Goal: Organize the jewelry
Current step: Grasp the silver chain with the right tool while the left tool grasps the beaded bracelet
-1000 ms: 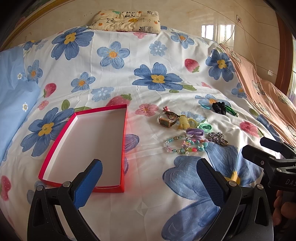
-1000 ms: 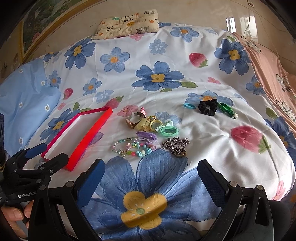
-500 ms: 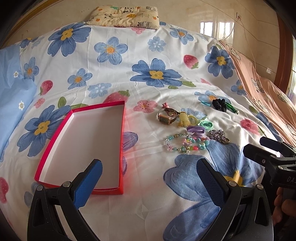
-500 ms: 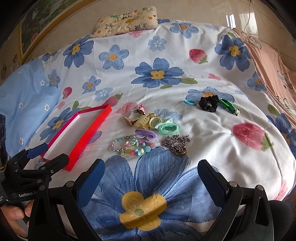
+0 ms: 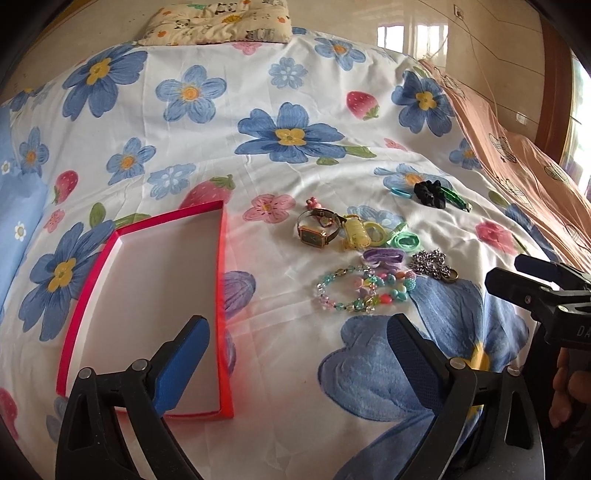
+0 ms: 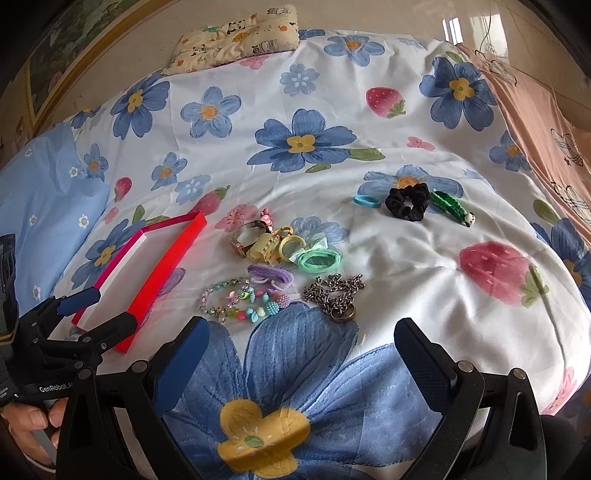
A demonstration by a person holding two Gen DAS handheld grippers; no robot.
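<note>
A shallow red box [image 5: 92,295] with a white inside lies empty on the floral bedspread; it also shows in the right wrist view [image 6: 162,266]. Right of it lies a pile: a gold watch [image 5: 314,232], a yellow clip [image 5: 356,234], green hair ties [image 6: 319,260], a purple tie [image 6: 269,275], a beaded bracelet [image 6: 243,302] and a silver chain [image 6: 334,293]. Further back lie a blue tie [image 6: 366,201], a black scrunchie [image 6: 406,202] and a green clip [image 6: 452,208]. My left gripper [image 5: 295,350] is open and empty near the box's front right corner. My right gripper [image 6: 301,354] is open and empty, just short of the bracelet and chain.
A patterned pillow [image 6: 236,35] lies at the head of the bed. A pale blue pillow [image 6: 40,192] is at the left and a peach quilt [image 6: 535,110] along the right. The wall runs behind the bed.
Both grippers have moved slightly forward toward the jewelry; the box and pile appear a little nearer. Both stay open and empty.
</note>
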